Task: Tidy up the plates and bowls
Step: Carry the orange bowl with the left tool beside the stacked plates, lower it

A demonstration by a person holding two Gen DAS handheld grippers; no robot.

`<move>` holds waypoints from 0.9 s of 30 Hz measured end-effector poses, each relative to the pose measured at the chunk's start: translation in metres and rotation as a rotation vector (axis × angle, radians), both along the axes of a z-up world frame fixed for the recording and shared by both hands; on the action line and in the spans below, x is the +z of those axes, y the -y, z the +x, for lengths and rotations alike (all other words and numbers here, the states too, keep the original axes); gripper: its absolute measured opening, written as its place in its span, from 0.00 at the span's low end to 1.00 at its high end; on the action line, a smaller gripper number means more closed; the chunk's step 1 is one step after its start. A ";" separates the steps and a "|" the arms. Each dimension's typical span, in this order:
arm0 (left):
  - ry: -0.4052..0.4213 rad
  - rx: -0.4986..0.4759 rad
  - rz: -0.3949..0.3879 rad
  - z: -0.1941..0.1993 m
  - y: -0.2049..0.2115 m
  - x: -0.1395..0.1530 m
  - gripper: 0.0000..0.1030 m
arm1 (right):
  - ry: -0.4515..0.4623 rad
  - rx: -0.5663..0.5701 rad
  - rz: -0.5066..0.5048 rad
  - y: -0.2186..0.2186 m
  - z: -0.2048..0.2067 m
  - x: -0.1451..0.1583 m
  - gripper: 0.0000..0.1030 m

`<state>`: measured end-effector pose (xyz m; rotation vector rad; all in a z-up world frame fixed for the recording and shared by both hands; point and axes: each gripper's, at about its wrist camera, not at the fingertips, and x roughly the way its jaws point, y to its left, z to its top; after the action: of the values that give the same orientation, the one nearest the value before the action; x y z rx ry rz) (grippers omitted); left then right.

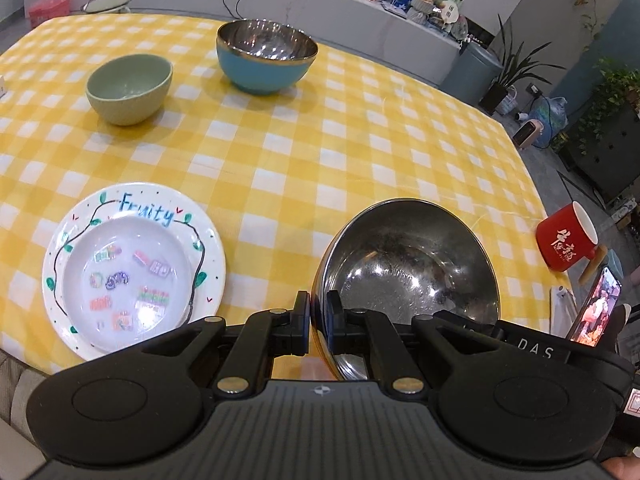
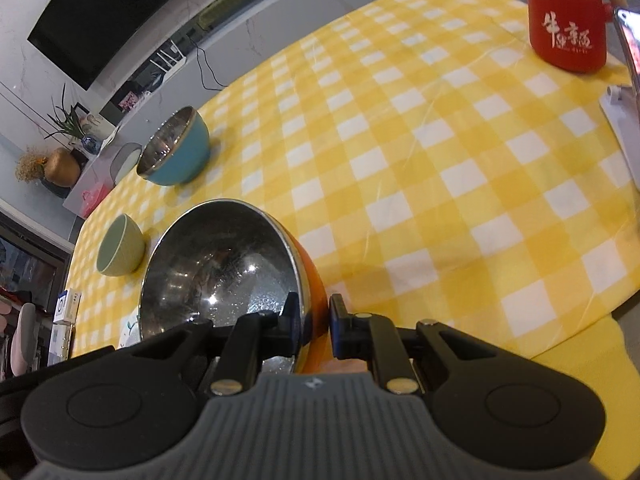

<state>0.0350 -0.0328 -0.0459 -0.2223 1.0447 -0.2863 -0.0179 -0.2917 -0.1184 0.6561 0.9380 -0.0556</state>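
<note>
Both tools, left [image 1: 318, 314] and right [image 2: 315, 318], clamp the steel bowl's [image 1: 408, 264] rim; uneven lowering could twist it free onto the worktop [image 1: 320, 152].

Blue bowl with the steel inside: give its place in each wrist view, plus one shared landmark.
Left wrist view: blue bowl at top centre, far across the table, right of the green bowl.
Right wrist view: blue bowl at middle left, above the green bowl.
Shared landmark: red mug.
</note>
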 end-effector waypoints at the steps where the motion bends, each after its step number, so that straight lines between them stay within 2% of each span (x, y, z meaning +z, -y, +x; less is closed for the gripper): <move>1: -0.007 0.002 -0.002 0.000 -0.001 -0.002 0.08 | -0.006 0.000 0.002 0.000 0.000 -0.001 0.13; 10: -0.060 0.006 -0.011 0.005 -0.001 -0.015 0.08 | -0.041 -0.008 0.008 0.002 0.005 -0.011 0.15; 16: -0.056 0.016 -0.024 0.008 -0.001 -0.016 0.11 | -0.034 -0.015 0.013 0.001 0.007 -0.013 0.18; 24: -0.038 0.021 -0.026 0.011 0.003 -0.016 0.12 | -0.016 -0.016 0.016 0.000 0.007 -0.013 0.29; 27: -0.027 0.012 -0.028 0.010 0.004 -0.015 0.19 | 0.005 -0.015 0.021 0.001 0.006 -0.011 0.37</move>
<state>0.0450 -0.0371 -0.0609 -0.2579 1.0657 -0.2875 -0.0124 -0.2922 -0.1296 0.6823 0.9293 -0.0579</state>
